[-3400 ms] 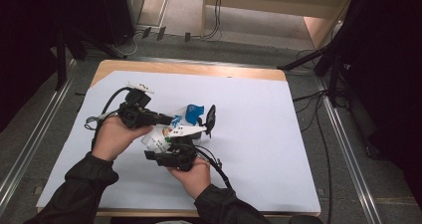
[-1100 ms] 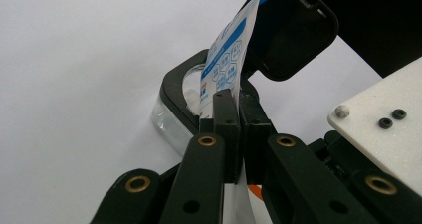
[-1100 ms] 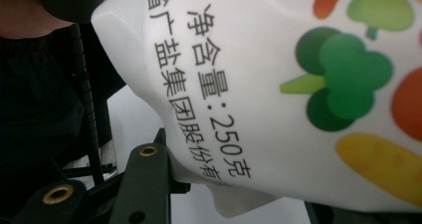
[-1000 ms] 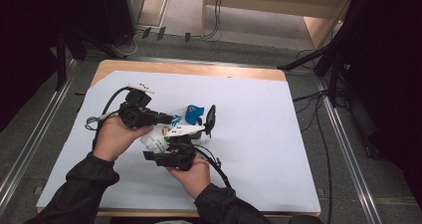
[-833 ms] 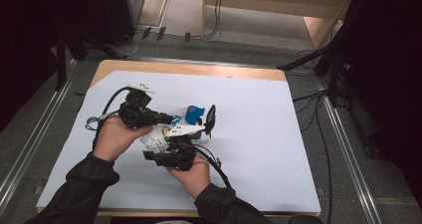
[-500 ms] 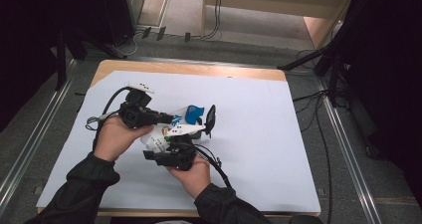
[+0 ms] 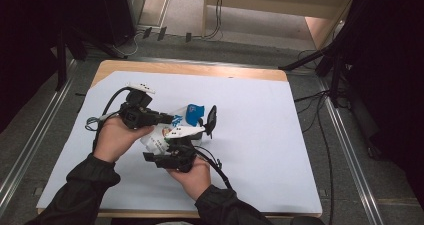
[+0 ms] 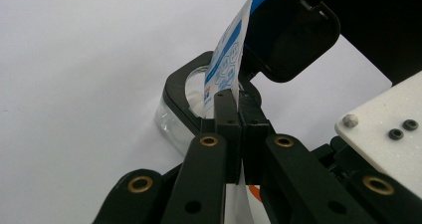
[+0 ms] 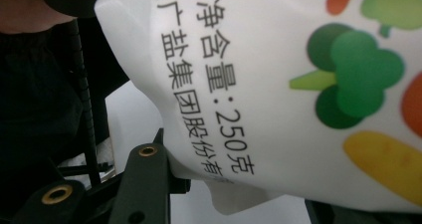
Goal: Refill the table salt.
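Observation:
A white salt bag (image 7: 159, 136) printed with vegetables (image 9: 348, 69) is held up between both grippers, above the white mat. My left gripper (image 8: 236, 102) is shut on the bag's blue-and-white top edge (image 8: 225, 59). My right gripper (image 9: 239, 194) is shut on the bag's lower body; its left jaw pad presses the film. In the high view the left gripper (image 7: 171, 119) comes in from the left and the right gripper (image 7: 182, 140) from below. Just beyond the bag's top stands a clear jar with a black rim (image 8: 181, 92), its black flip lid (image 8: 293, 40) standing open.
The white mat (image 7: 260, 135) covers most of the wooden table (image 7: 200, 69). Cables trail from both grippers across the mat at the left (image 7: 102, 117) and near the front edge (image 7: 217, 167). Metal rails run along the floor on both sides.

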`<state>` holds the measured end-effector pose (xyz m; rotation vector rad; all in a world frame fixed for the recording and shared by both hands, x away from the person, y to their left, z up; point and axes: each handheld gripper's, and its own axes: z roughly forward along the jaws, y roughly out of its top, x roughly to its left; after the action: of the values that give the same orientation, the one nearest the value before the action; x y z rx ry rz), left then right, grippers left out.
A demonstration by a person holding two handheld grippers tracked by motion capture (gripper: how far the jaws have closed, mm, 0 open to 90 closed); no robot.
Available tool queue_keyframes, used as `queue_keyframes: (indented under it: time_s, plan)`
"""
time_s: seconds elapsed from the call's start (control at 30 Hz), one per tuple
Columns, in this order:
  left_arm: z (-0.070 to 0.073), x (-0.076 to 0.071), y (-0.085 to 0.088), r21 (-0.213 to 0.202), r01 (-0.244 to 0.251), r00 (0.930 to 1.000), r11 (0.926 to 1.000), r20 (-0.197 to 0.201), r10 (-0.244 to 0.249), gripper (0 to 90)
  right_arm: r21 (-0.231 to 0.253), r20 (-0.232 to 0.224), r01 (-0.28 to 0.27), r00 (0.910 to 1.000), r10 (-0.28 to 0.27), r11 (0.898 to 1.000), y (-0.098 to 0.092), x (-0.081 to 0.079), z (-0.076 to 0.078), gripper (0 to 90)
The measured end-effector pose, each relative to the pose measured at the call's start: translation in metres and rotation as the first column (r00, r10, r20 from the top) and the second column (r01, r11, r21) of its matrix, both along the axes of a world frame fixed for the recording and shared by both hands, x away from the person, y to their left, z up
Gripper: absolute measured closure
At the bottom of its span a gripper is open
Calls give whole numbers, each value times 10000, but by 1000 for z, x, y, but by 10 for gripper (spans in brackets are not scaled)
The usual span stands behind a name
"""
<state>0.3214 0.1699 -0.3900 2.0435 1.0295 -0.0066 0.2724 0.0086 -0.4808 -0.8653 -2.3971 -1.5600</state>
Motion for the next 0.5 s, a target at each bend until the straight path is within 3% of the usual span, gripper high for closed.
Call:
queue_keyframes:
  time_s: [0.5]
  plan:
    - [0, 0, 0, -81, 33, 10000, 10000, 12, -33, 900, 93, -83, 21, 10000, -21, 10000, -1, 1, 1, 613]
